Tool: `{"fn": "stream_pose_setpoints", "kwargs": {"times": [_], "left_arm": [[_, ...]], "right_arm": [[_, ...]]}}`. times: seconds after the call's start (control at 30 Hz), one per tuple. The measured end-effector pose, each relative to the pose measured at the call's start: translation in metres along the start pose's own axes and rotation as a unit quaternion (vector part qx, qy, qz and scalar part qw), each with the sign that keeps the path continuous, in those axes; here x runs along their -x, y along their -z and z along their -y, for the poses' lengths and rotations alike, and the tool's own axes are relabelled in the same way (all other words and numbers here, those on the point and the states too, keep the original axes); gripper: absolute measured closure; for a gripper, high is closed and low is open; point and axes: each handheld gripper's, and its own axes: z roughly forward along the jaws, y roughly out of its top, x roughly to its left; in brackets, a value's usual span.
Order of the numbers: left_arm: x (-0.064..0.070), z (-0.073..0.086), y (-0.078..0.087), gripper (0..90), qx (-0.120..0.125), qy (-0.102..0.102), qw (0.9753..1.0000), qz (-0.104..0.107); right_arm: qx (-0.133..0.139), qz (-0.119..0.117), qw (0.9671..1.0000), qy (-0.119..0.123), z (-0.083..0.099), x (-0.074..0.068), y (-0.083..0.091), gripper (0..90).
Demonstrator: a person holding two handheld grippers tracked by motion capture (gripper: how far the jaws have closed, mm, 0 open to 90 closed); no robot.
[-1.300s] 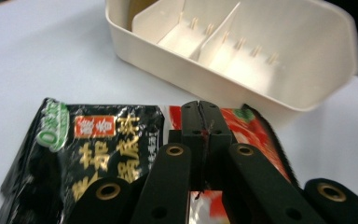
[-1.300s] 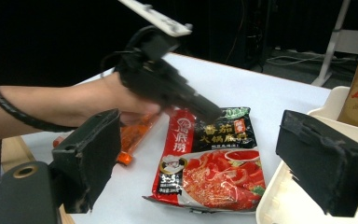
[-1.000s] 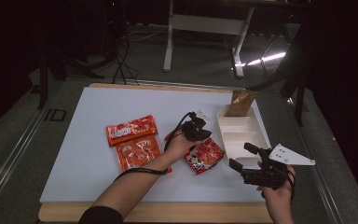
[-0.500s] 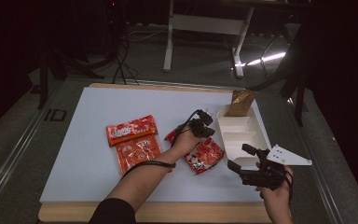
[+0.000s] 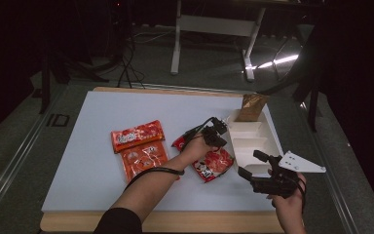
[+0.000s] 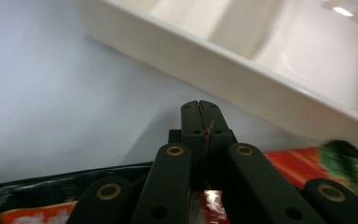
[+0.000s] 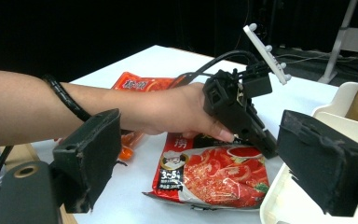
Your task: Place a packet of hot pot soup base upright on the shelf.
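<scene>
A red soup-base packet (image 5: 214, 164) (image 7: 214, 175) lies flat on the white table, just left of a white compartment tray (image 5: 268, 141) (image 6: 242, 70). My left gripper (image 5: 219, 131) (image 6: 199, 122) (image 7: 254, 133) points down at the packet's far corner beside the tray wall. Its jaws are shut, with a thin red sliver of the packet's edge pinched between them. My right gripper (image 5: 251, 163) (image 7: 205, 172) hovers near the tray's near end, jaws wide open and holding nothing. Another red packet (image 5: 179, 143) lies partly hidden under the left hand.
Two more red packets (image 5: 137, 135) (image 5: 143, 158) lie on the left half of the table. A brown paper bag (image 5: 252, 106) stands at the tray's far end. The table's front edge (image 5: 175, 222) runs close under both forearms.
The left hand has shifted slightly right, toward the tray wall. The right gripper has edged forward a little. The packet has stayed in place.
</scene>
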Motion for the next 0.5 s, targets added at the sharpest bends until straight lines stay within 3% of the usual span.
{"fn": "stream_pose_setpoints", "kwargs": {"times": [0.07,0.2,0.5], "left_arm": [[0.004,-0.001,0.000,90.0,-0.008,-0.008,0.9999,0.000],[0.003,-0.001,0.000,90.0,-0.013,0.001,0.9999,0.003],[0.012,0.007,0.006,90.0,-0.023,-0.001,0.9996,0.016]], "right_arm": [[0.001,0.003,1.0000,-0.001,0.000,0.000,0.001,14.1],[0.004,0.007,1.0000,-0.002,0.000,0.001,0.003,14.2],[0.006,0.008,0.9999,-0.004,-0.001,0.002,0.003,14.2]]}}
